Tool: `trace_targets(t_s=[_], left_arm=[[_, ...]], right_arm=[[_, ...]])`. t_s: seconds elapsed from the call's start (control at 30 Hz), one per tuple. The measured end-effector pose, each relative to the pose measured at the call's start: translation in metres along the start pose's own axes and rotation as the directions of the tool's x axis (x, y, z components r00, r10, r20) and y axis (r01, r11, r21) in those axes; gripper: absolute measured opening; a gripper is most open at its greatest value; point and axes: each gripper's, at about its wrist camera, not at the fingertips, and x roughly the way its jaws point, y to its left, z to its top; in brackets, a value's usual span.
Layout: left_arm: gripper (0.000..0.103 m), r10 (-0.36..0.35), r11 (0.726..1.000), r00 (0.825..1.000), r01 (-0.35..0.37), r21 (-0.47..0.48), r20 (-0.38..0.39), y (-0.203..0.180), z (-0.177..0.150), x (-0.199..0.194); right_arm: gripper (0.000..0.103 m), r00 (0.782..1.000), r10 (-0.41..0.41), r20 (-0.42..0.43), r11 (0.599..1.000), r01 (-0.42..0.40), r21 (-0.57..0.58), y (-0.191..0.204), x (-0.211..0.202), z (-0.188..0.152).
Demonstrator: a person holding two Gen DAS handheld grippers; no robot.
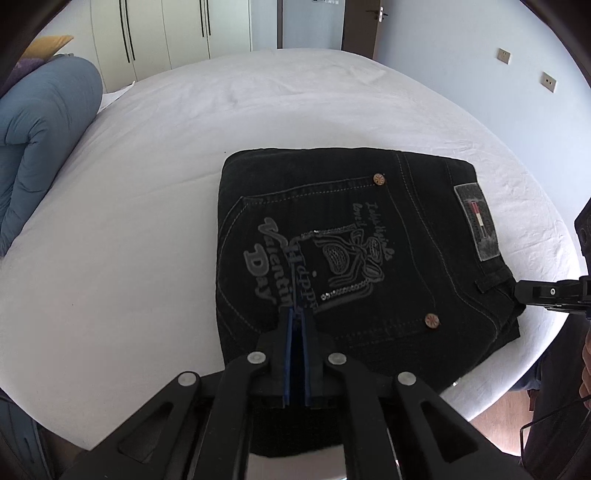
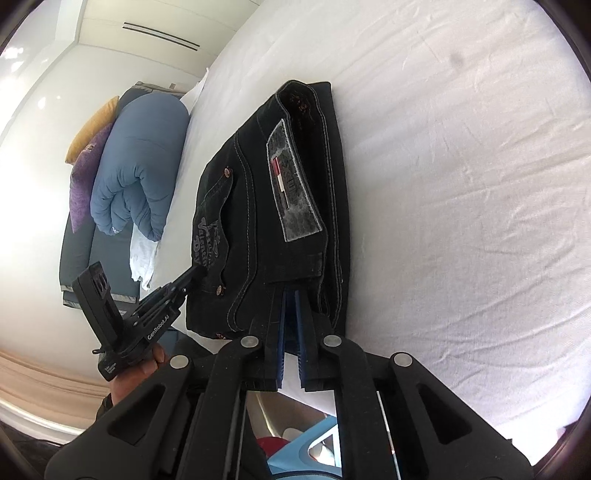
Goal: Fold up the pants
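Observation:
Black jeans [image 1: 369,229] lie folded into a compact rectangle on the white bed sheet [image 1: 147,184], back pocket with grey lettering facing up and a grey waistband patch [image 1: 476,221] at the right. My left gripper [image 1: 301,308] hovers over the pocket with its blue pads almost together and nothing between them. In the right wrist view the jeans [image 2: 258,206] run away from my right gripper [image 2: 290,295], whose narrow tips meet the near waistband edge. I cannot tell whether cloth lies between them. The right gripper [image 1: 517,291] touches the waistband corner; the left gripper [image 2: 195,275] is held by a hand [image 2: 147,369].
A rolled blue duvet [image 1: 40,129] and a purple cushion [image 2: 83,184] lie at the bed's far left. Wardrobe doors [image 1: 166,29] and a door [image 1: 362,26] stand behind the bed. The mattress edge [image 1: 498,398] runs close to the jeans' near right corner, wooden floor below.

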Motion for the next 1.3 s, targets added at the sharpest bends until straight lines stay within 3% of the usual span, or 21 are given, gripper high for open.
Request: trace_targets(t_s=[0.03,0.07,0.1,0.13,0.17,0.2,0.27,0.4,0.5,0.63,0.73,0.83,1.0,1.07,1.17,1.3], left_arm=[[0.022,-0.021,1.000,1.000,0.021,-0.015,0.004,0.001,-0.005,-0.005],[0.043,-0.052,0.998,0.999,0.052,-0.030,0.001,0.002,-0.010,-0.009],[0.055,-0.072,0.997,0.997,0.072,-0.040,0.003,0.003,-0.014,-0.014],[0.076,-0.076,0.996,0.997,0.076,-0.047,0.011,0.003,-0.017,-0.020],[0.084,-0.072,0.996,0.997,0.074,-0.052,0.024,0.004,-0.020,-0.026],[0.084,-0.071,0.996,0.997,0.073,-0.057,0.040,0.007,-0.020,-0.033],[0.084,-0.072,0.994,0.996,0.076,-0.081,0.060,0.018,-0.016,-0.040],[0.084,-0.067,0.985,0.996,0.075,-0.155,0.059,0.053,0.005,-0.034],[0.084,-0.155,0.967,0.988,0.152,-0.204,0.003,0.075,0.022,-0.009],[0.084,-0.271,0.932,0.959,0.238,-0.274,-0.087,0.097,0.033,0.028],[0.084,-0.343,0.910,0.933,0.302,-0.283,-0.107,0.098,0.038,0.041],[0.082,-0.424,0.881,0.894,0.370,-0.293,-0.143,0.098,0.041,0.054],[0.080,-0.495,0.848,0.852,0.431,-0.307,-0.169,0.098,0.042,0.068],[0.066,-0.547,0.813,0.822,0.475,-0.337,-0.161,0.101,0.045,0.071],[0.050,-0.614,0.763,0.768,0.520,-0.383,-0.180,0.103,0.045,0.084],[0.040,-0.631,0.751,0.752,0.531,-0.391,-0.189,0.102,0.047,0.088]], right_arm=[[0.006,1.000,-0.020,0.015,1.000,0.020,-0.016,0.002,-0.006,-0.002],[0.010,0.998,-0.045,0.031,0.998,0.046,-0.036,0.004,-0.012,-0.004],[0.030,0.996,-0.076,0.050,0.995,0.079,-0.056,0.007,-0.019,-0.004],[0.051,0.993,-0.096,0.063,0.992,0.101,-0.074,0.008,-0.025,-0.003],[0.091,0.992,-0.100,0.075,0.991,0.106,-0.079,0.008,-0.030,-0.003],[0.101,0.991,-0.093,0.101,0.992,0.100,-0.073,0.007,-0.036,-0.002],[0.101,0.987,-0.054,0.150,0.996,0.064,-0.060,0.003,-0.048,0.002],[0.101,0.993,0.001,0.121,1.000,-0.001,-0.005,-0.007,-0.044,0.018],[0.099,0.996,0.038,0.082,0.999,-0.040,0.027,-0.006,-0.030,0.035],[0.098,0.999,0.038,0.023,0.996,-0.040,0.084,-0.011,-0.008,0.054],[0.094,0.999,0.046,-0.025,0.992,-0.043,0.120,-0.017,0.009,0.063],[0.089,0.995,0.076,-0.071,0.990,-0.066,0.127,-0.016,0.022,0.073],[0.080,0.987,0.128,-0.100,0.980,-0.110,0.166,-0.022,0.037,0.088],[0.078,0.981,0.161,-0.110,0.973,-0.139,0.184,-0.027,0.041,0.093],[0.061,0.974,0.189,-0.122,0.965,-0.161,0.206,-0.033,0.050,0.099],[0.031,0.974,0.165,-0.155,0.972,-0.134,0.193,-0.037,0.059,0.101]])
